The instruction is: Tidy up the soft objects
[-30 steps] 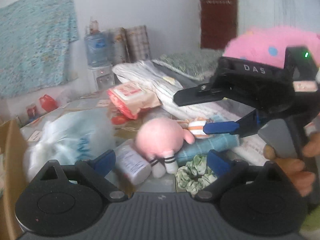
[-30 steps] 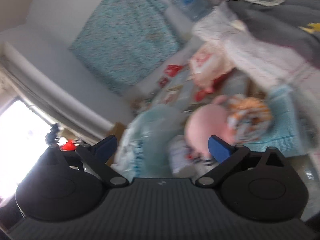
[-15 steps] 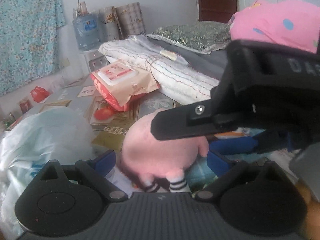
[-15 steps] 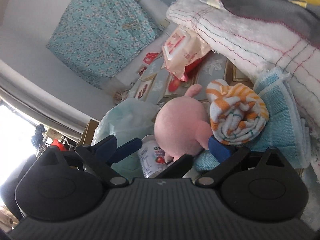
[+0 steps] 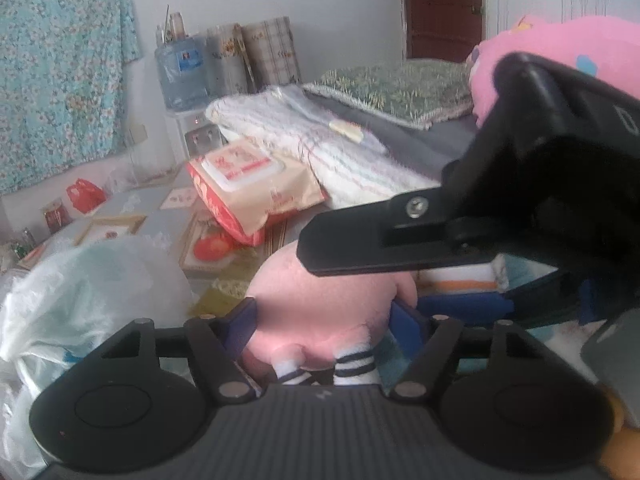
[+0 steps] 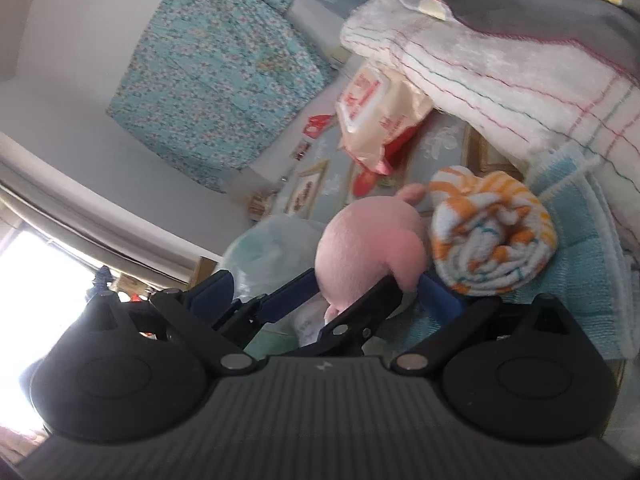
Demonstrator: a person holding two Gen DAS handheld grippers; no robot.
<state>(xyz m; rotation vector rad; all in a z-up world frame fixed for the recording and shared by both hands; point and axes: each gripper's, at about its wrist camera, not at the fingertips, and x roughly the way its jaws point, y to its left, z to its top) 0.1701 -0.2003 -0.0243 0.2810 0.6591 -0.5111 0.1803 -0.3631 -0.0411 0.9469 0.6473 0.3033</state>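
Note:
A round pink plush toy (image 5: 320, 304) with striped socks lies on the cluttered table. My left gripper (image 5: 324, 322) has it between the blue pads; the jaws are closing and both pads touch its sides. In the right wrist view the left gripper's fingers (image 6: 292, 296) clasp the same pink plush toy (image 6: 368, 248). My right gripper (image 6: 326, 294) stands wide open just behind it, nothing pressed by its pads. From the left wrist view the right gripper (image 5: 368, 280) reaches in from the right, above the toy. A rolled orange-striped towel (image 6: 492, 236) lies beside the toy on a teal towel (image 6: 576, 280).
A crumpled plastic bag (image 5: 80, 300) sits left of the toy. A wet-wipes pack (image 5: 252, 188) and a folded white blanket (image 5: 320, 148) lie behind it. A big pink plush (image 5: 560, 48) sits at the far right, and a water bottle (image 5: 180, 72) stands by the wall.
My left gripper moved forward onto the pink plush toy and its jaws narrowed around it. The right gripper came in close beside the toy and then held still.

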